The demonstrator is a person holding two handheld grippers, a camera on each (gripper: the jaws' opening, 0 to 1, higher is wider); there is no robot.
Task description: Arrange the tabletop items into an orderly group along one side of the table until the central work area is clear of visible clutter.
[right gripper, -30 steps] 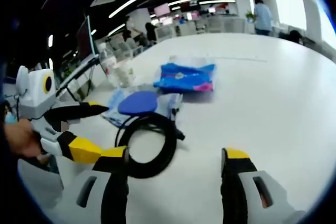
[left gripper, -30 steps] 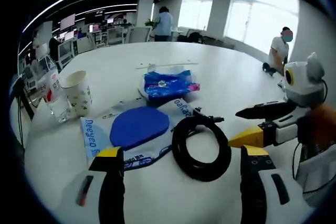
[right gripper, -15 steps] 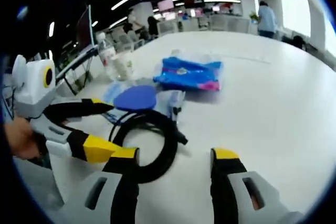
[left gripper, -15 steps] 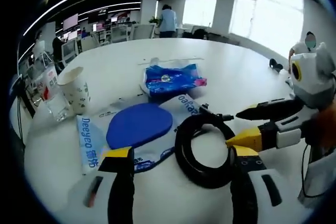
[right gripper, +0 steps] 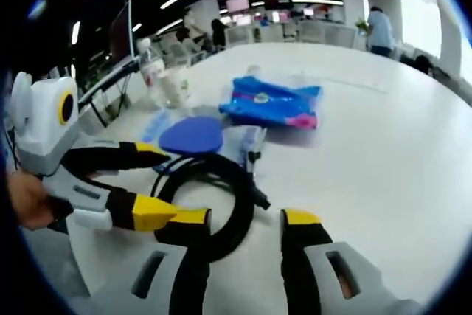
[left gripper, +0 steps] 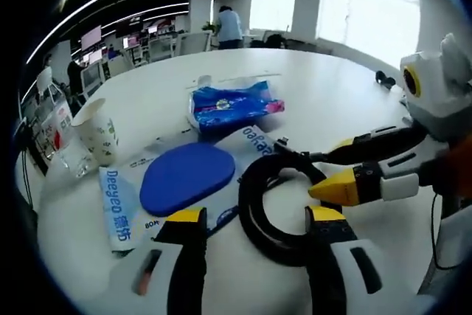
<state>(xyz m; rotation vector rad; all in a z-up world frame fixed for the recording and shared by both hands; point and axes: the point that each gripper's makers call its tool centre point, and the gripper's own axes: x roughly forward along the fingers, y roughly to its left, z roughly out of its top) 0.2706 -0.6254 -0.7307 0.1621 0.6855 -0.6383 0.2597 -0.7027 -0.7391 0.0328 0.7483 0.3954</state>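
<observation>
Coiled black cable (left gripper: 284, 208) on the white table (left gripper: 332, 101), lying between the two grippers. Left gripper (left gripper: 254, 219) — jaws apart, straddling the coil's near edge; right gripper (right gripper: 243, 219) likewise parted, holding nothing. Compared with a second ago, both pairs of jaws stand narrower and nearer the coil. Beyond: blue paddle (left gripper: 184, 175), blue packet (left gripper: 228, 105), paper cup (left gripper: 96, 130).

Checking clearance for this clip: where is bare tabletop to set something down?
Free: the white table right of the blue packet, and beyond it toward the far edge. Crowded: around the black cable coil, blue paddle and paper cup.
</observation>
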